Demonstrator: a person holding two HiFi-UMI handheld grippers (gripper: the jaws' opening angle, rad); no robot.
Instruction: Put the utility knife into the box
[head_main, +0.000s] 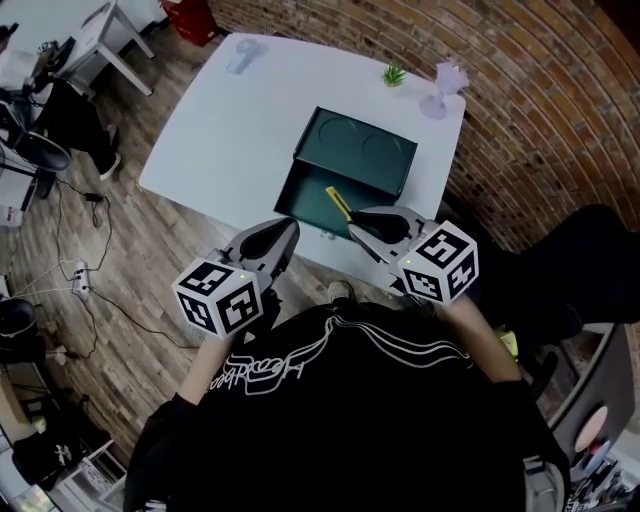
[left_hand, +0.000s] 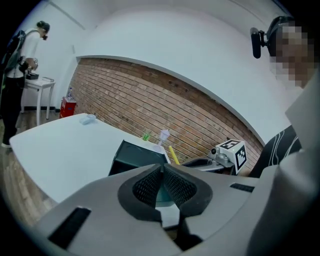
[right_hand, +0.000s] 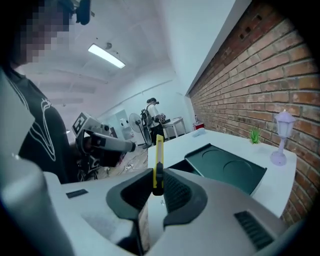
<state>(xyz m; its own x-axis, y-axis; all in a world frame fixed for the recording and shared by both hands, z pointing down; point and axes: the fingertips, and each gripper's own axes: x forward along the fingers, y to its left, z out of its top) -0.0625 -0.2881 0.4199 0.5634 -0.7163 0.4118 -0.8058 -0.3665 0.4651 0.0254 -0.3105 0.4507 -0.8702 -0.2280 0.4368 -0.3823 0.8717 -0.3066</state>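
A dark green box (head_main: 310, 202) lies open at the near edge of the white table (head_main: 220, 130), its lid (head_main: 358, 150) lying flat behind it. My right gripper (head_main: 358, 226) is shut on a yellow utility knife (head_main: 339, 205), which sticks out over the box's open part. In the right gripper view the knife (right_hand: 158, 162) stands upright between the pads, with the box lid (right_hand: 227, 167) to the right. My left gripper (head_main: 287, 231) hovers just left of the box's near corner, shut with nothing in it; its pads (left_hand: 150, 186) meet in front of the box (left_hand: 135, 159).
A small green plant (head_main: 395, 74) and a lilac lamp-shaped ornament (head_main: 445, 88) stand at the table's far right by the brick wall. A pale object (head_main: 243, 55) lies at the far left corner. Cables run over the wooden floor (head_main: 130, 280) to the left.
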